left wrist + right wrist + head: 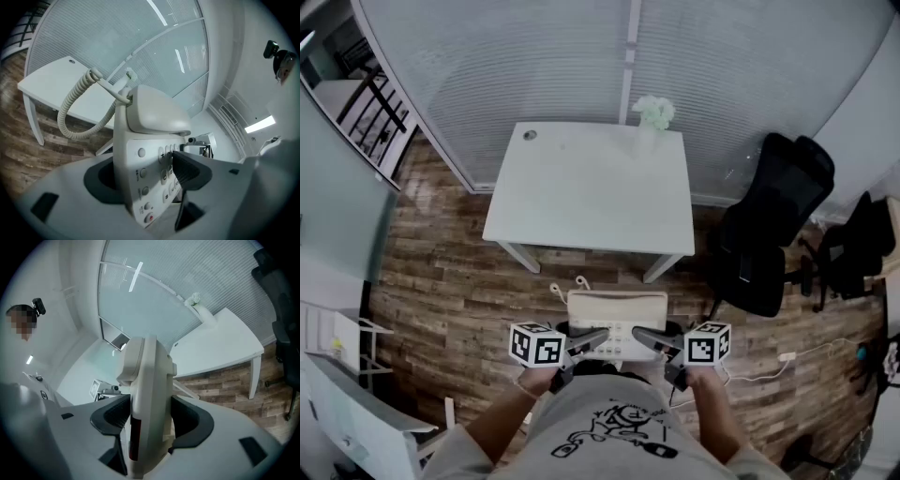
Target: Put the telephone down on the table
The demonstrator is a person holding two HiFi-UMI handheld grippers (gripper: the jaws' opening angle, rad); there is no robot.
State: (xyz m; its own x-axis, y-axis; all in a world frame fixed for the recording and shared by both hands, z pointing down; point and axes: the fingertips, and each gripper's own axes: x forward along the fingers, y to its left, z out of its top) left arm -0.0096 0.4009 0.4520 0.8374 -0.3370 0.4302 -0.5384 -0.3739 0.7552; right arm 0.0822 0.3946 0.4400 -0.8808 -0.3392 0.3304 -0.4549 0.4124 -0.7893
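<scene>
A white desk telephone (617, 314) hangs in the air between both grippers, close to my body and short of the white table (591, 187). My left gripper (592, 339) is shut on its left side. In the left gripper view the keypad face (145, 140) and the handset sit between the jaws, with one pad (185, 171) pressing on the keys. The coiled cord (70, 108) loops out toward the table (51, 79). My right gripper (647, 339) is shut on the phone's right edge (147, 394), with a jaw on each side.
A pale plant (654, 112) stands at the table's far right edge. A black office chair (769, 225) is on the right of the table on the wood floor. Glass walls with blinds stand behind the table. A white cable (787, 361) lies on the floor at right.
</scene>
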